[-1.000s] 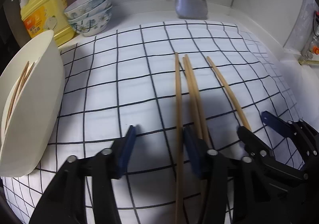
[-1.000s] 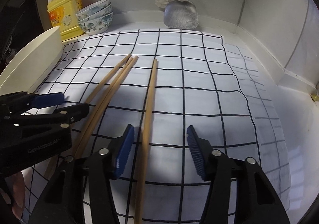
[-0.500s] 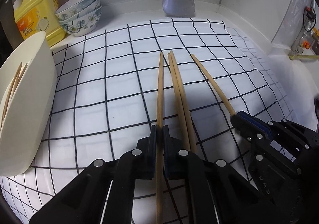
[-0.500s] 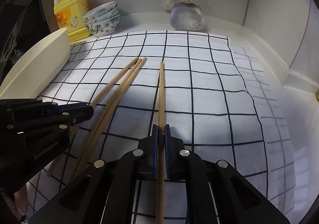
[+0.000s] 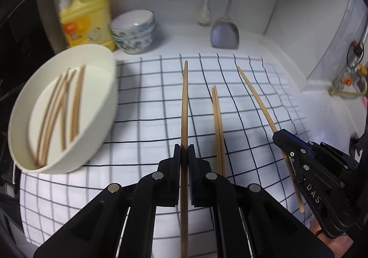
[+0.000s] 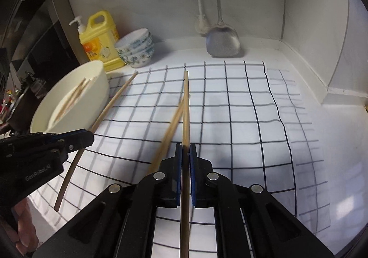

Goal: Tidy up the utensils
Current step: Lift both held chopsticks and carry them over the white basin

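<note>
Chopsticks: my left tool (image 5: 184, 152) pinched one chopstick (image 5: 184, 106), my right tool (image 6: 185, 152) another (image 6: 185, 106), both lifted clear of the surface (image 6: 241, 101).

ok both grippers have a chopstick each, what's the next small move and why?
Probably carry the left gripper toward the white bowl at its left. It is shut on one chopstick raised off the checked cloth, and the bowl already holds several chopsticks. The right gripper, shut on its own chopstick, could follow.

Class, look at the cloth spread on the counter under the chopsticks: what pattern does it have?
The cloth is white with a grid of thin dark lines, clearest in the right wrist view.
</note>
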Available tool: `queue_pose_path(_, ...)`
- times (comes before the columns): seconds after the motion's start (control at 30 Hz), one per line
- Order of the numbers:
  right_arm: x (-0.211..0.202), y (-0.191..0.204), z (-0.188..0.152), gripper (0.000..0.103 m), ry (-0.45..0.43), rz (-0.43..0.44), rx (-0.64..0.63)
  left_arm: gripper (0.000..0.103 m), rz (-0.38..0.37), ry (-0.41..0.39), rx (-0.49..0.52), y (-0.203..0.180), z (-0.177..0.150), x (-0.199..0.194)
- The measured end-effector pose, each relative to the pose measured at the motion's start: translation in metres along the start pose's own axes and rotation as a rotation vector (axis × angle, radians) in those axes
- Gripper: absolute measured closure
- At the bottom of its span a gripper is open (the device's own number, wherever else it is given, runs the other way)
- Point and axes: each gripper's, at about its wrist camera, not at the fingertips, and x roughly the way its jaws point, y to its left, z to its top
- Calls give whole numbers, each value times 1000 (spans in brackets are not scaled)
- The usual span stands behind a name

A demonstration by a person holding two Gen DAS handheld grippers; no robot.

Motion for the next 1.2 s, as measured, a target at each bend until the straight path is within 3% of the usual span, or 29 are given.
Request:
queue_pose_path(0.23, -28, 71, 37, 97, -47, 64, -78, 96, 48, -59, -67, 61, 10, -53)
queue_pose_path(0.4, -13, 136, 58, 97, -70, 103, -65, 96, 59, -94, -87, 127, 15, -72)
queue_pose_path(0.57, 18, 197, 77, 97, -71, 103, -36, 96, 32, -86, -66, 190, 33, -69)
queue_pose_path(0.8, 72, 244, 90, 97, -7, 88, 7, 96, 12, -27, -83, 255, 50, -31)
queue_pose_path(1.2, 140, 264, 96, 97, 120, 100, -6, 96, 13, 55, -117, 284, 56, 20)
